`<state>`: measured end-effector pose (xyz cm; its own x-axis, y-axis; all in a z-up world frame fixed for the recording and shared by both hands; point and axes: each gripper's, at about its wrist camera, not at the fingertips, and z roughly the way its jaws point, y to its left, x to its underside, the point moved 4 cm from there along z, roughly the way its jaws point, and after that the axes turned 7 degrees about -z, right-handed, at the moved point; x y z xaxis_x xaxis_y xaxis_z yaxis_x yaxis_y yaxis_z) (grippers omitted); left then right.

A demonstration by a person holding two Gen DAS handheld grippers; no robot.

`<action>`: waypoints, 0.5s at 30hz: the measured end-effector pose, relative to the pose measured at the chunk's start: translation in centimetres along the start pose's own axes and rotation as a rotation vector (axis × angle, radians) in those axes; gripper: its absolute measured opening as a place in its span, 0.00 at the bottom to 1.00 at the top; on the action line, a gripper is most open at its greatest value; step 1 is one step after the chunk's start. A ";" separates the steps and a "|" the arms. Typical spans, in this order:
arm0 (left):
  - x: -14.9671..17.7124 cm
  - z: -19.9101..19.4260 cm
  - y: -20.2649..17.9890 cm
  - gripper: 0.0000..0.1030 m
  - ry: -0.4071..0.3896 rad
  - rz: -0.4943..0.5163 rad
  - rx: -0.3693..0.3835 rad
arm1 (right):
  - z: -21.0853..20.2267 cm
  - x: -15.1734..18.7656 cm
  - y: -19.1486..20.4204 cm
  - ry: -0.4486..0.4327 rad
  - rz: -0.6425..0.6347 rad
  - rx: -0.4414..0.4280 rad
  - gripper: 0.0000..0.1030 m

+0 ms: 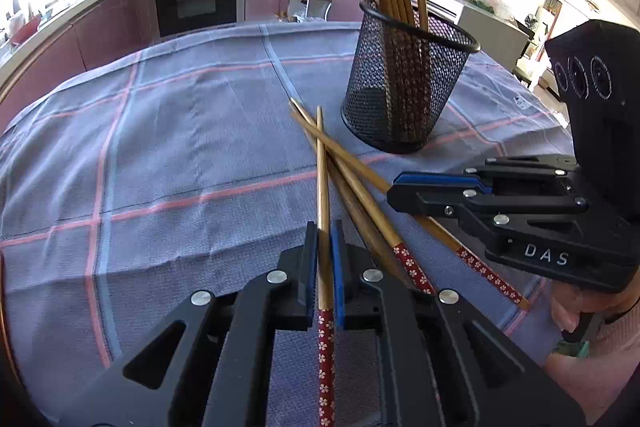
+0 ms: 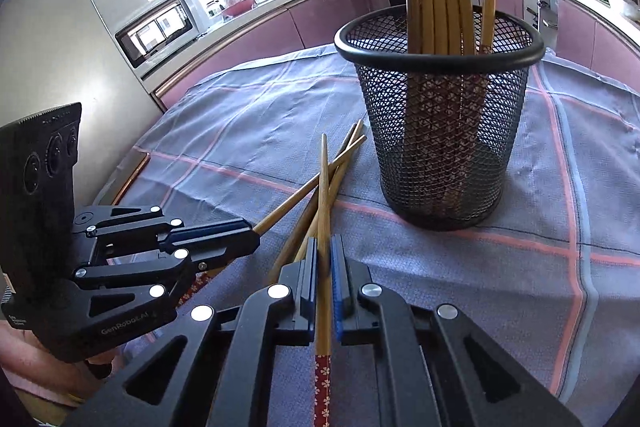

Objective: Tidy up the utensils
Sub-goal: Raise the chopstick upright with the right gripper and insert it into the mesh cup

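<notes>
From my left wrist view, a kitchen with an oven and mauve cabinets curves behind the counter, which is draped in a woven grey-blue cloth (image 1: 160, 147) crossed by pink and pale blue stripes. A round black wire-mesh cup (image 1: 404, 83) stands upright, bamboo chopsticks leaning inside with their tops cut off by the frame. My left tool (image 1: 324, 259) has its blue-padded jaws nearly closed on a single chopstick (image 1: 322, 187), smooth tan wood with a red flower-print end. It crosses a loose pile of chopsticks (image 1: 360, 187) lying on the cloth near the cup. The right tool (image 1: 424, 191) reaches in from the side over that pile; I cannot tell its grip here.

In the right wrist view, the same cloth (image 2: 520, 287) and mesh cup (image 2: 440, 115) sit ahead. My right tool (image 2: 324, 275) is pinched around another chopstick (image 2: 323, 195). The left tool (image 2: 240, 235) enters low, its fingertips hiding part of the pile (image 2: 316, 195).
</notes>
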<state>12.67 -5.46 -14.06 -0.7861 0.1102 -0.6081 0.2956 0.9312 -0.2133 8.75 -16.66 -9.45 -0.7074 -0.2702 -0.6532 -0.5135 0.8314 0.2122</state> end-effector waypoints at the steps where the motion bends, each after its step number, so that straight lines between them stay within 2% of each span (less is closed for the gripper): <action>1: 0.0 0.1 0.0 0.08 0.003 0.002 0.005 | 0.1 0.0 0.0 0.004 -0.004 0.004 0.07; 12: -1.6 1.9 -0.1 0.13 0.035 0.025 0.020 | 1.3 -0.4 0.1 0.024 -0.032 0.008 0.06; 15: -2.0 2.2 -0.1 0.07 0.030 0.013 0.003 | 0.6 -0.4 0.2 0.004 -0.038 0.007 0.06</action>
<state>15.41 -6.49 -14.50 -0.7982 0.1328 -0.5875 0.3077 0.9285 -0.2081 9.24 -16.05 -9.58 -0.6895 -0.3034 -0.6577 -0.5364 0.8240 0.1824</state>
